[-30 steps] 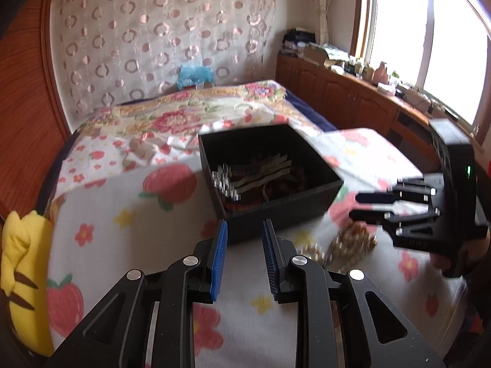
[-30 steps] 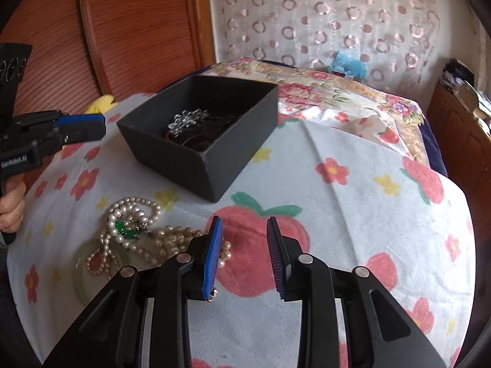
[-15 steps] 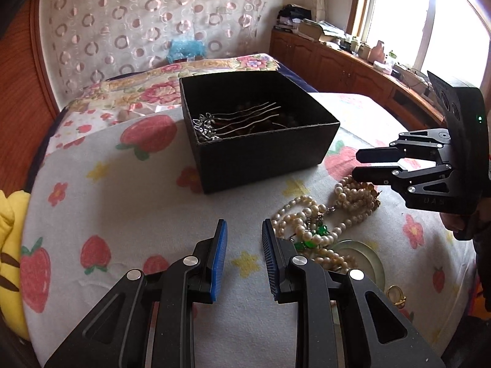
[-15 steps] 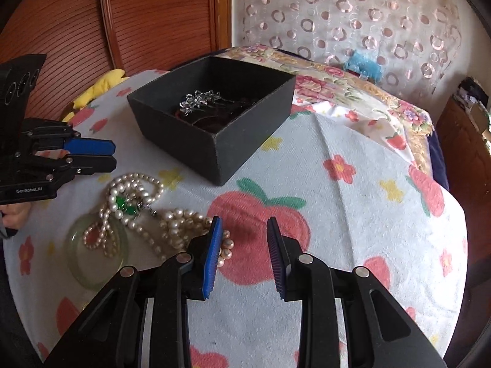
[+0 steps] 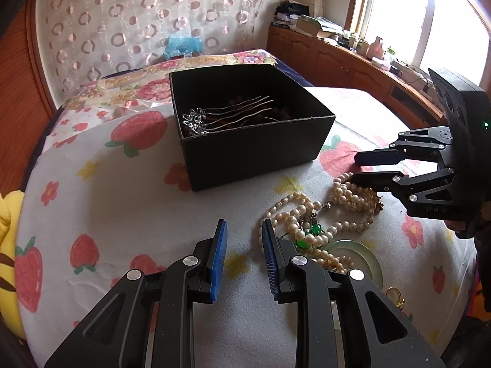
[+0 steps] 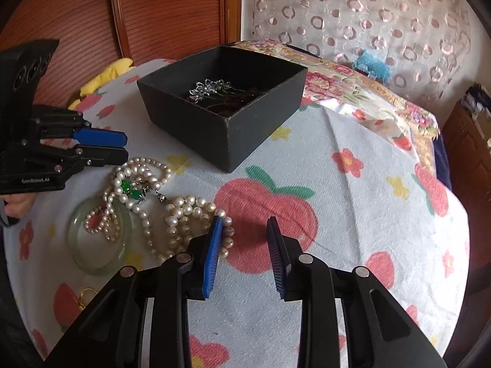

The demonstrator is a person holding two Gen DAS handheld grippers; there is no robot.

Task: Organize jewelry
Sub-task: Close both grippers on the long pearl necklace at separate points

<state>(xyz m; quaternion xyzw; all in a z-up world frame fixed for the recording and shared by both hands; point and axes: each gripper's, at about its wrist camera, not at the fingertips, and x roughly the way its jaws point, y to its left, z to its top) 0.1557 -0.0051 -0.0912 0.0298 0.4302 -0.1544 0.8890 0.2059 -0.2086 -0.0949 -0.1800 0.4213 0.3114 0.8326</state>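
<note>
1. Pearl necklaces (image 5: 330, 214) (image 6: 159, 205) lie in a loose tangle on the tablecloth (image 5: 129, 202) (image 6: 353, 214), in front of the box and apart from it; a green stone (image 5: 314, 230) (image 6: 130, 188) sits among the strands.
2. Part of the tangle lies across a pale glass ring (image 5: 365, 259) (image 6: 98, 239) (a bangle, by the look of it), and a small gold ring (image 5: 394, 296) (image 6: 86, 296) lies just beyond it, near the table edge.
3. Behind the pearls stands the black box (image 5: 254, 153) (image 6: 221, 135), open at the top, with silver hairpins (image 5: 221, 113) (image 6: 210, 87) and some dark pieces inside.
4. Over the cloth just beside the pearls hangs the left gripper (image 5: 244, 233) (image 6: 121, 145), its jaws a little apart with nothing between them.
5. At the other end of the tangle hangs the right gripper (image 6: 244, 227) (image 5: 362, 168), jaws likewise apart and empty; its blue left pad is just beside the nearest beads, though whether it touches them I cannot tell.
6. Floral bedding (image 5: 196, 70) and a patterned curtain (image 6: 368, 15) lie beyond the table.
</note>
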